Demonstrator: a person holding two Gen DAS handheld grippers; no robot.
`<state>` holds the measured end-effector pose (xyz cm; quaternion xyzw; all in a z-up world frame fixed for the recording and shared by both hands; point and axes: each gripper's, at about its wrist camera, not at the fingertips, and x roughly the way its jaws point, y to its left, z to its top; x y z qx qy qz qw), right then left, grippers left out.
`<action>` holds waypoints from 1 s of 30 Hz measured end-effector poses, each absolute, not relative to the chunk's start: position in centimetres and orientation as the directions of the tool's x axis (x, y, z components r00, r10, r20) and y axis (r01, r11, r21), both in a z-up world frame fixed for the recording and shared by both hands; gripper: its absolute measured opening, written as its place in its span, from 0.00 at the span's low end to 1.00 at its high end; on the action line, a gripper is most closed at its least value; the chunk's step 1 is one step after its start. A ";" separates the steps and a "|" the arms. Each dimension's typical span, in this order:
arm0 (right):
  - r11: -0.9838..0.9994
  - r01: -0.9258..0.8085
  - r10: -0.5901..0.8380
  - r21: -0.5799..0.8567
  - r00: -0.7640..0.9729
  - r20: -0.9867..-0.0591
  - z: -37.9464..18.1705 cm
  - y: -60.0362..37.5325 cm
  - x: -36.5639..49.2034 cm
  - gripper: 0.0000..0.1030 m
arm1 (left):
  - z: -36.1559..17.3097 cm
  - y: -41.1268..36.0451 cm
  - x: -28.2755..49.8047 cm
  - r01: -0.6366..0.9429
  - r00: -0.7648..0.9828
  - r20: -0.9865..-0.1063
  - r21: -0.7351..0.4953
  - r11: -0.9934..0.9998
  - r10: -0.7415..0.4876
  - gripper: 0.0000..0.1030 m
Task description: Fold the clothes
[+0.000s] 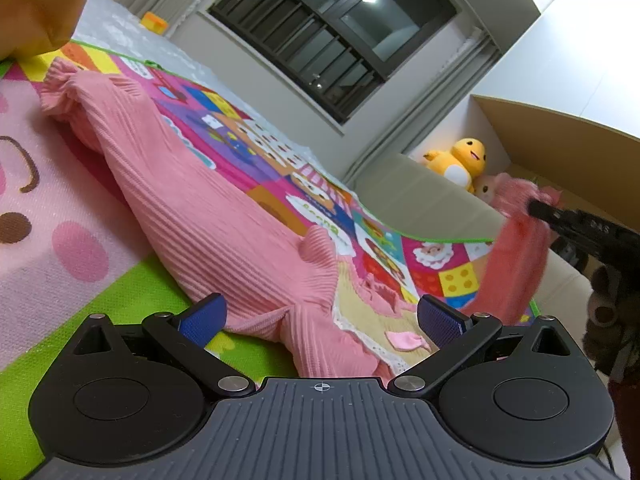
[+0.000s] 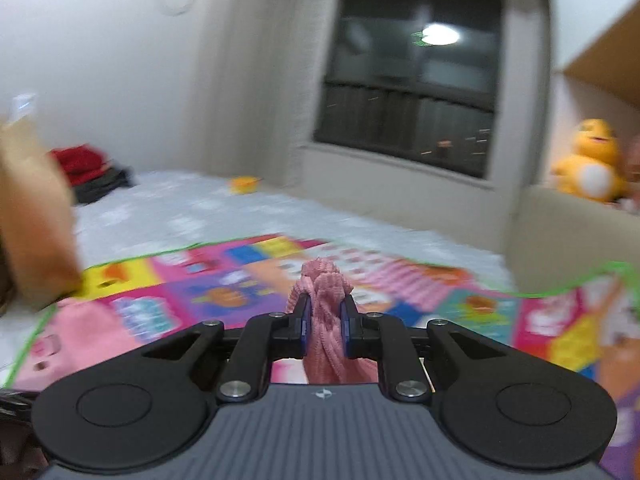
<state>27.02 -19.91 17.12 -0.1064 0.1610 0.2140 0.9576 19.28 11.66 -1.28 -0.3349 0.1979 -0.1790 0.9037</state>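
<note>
The left gripper is held low and tilted over the floor, its two blue-padded fingers spread wide with nothing between them; just ahead of it, between the fingers, lies the pink ribbed knit garment, whose hem end with a cream lace-trimmed panel and small pink appliqué sits nearest the camera; the garment stretches away up and to the left across the colourful cartoon-printed play mat, ending in a bunched ribbed cuff or collar at the far end; one part of it rises off the mat to the right, pulled up into the air.

The right gripper is clamped on that lifted part; in the right wrist view its blue pads press from both sides on a gathered wad of the pink knit, which pokes up above the fingertips and hangs down below them; in the left wrist view the same gripper shows as a black finger reaching in from the right edge, raised well above the mat, with the fabric draping from it down toward the floor.

Beyond the mat lies a pale quilted floor covering; a dark barred window sits in the far wall; a yellow plush duck rests on a beige ledge at the right; a brown cardboard box stands at the left edge; the right wrist view is blurred.
</note>
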 end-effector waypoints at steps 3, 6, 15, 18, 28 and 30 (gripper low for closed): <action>0.857 -0.504 0.437 -0.109 0.821 -0.367 16.4 -17.4 26.9 0.51 | -1.3 11.8 19.4 0.192 0.857 -0.235 -0.681 0.707 -0.459 1.00; 0.867 -0.488 0.431 -0.100 0.836 -0.340 16.7 -18.4 26.1 0.73 | -1.3 11.8 19.4 0.193 0.856 -0.233 -0.684 0.703 -0.461 1.00; 0.947 -0.320 0.295 -0.004 0.877 -0.380 12.7 -27.7 24.3 1.00 | -0.7 12.2 20.3 0.164 0.814 -0.299 -0.703 0.692 -0.497 1.00; 0.979 -0.203 0.190 0.015 0.882 -0.431 8.6 -32.2 23.5 1.00 | 0.2 13.2 20.0 0.093 0.838 -0.328 -0.702 0.706 -0.436 1.00; 0.993 0.008 0.047 0.116 0.886 -0.461 1.0 -39.0 22.1 1.00 | 1.5 19.4 24.4 -0.319 0.863 -0.500 -0.653 0.686 -0.075 0.98; 0.990 0.020 0.047 0.139 0.885 -0.463 0.8 -39.3 22.2 1.00 | 1.3 19.7 26.6 -0.356 0.849 -0.526 -0.631 0.689 -0.044 0.82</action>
